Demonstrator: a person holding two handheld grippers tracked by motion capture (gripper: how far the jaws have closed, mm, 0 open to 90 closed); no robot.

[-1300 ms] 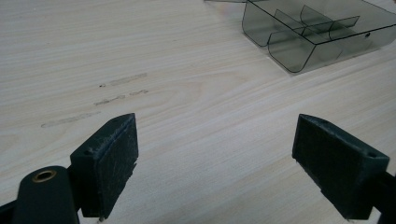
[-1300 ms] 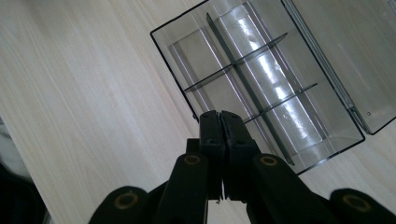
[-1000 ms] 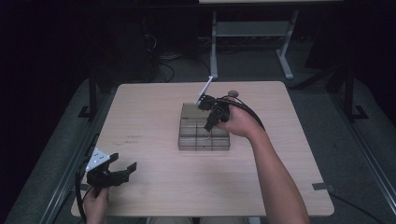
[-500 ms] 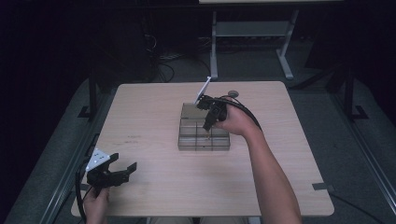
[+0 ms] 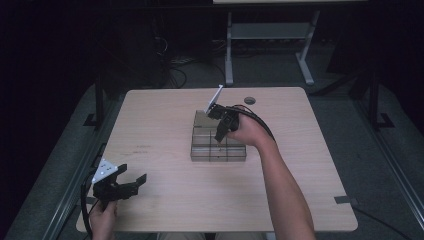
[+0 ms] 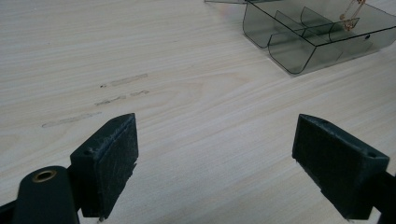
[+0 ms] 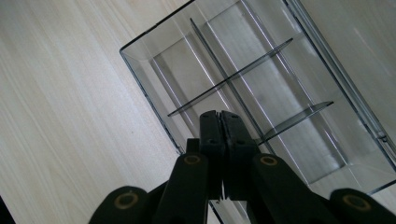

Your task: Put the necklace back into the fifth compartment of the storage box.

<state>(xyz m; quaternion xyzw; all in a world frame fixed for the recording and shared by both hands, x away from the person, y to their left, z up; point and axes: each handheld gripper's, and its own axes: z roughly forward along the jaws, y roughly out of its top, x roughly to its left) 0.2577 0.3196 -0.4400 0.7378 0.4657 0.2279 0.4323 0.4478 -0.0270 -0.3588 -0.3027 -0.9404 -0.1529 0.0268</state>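
A smoky clear box (image 5: 218,154) with several compartments sits mid-table. My right gripper (image 5: 219,137) hangs over its middle, pointing down, jaws pressed together. In the right gripper view the shut tips (image 7: 220,115) hover above the box's dividers (image 7: 243,70). In the left gripper view a thin golden trinket (image 6: 349,18) dangles over the box (image 6: 289,51), its top cut off by the frame edge. My left gripper (image 5: 133,175) rests low at the table's near left corner, jaws wide open (image 6: 215,158) with bare wood between them.
The wooden table (image 5: 160,125) has open surface left of and in front of the box. A round dark hole (image 5: 249,100) lies near the far edge. Faint scuff marks (image 6: 116,88) lie ahead of the left gripper. A metal stand (image 5: 270,45) is on the floor beyond.
The right hand and its gripper have drifted slightly left over the box. The left gripper has stayed put.
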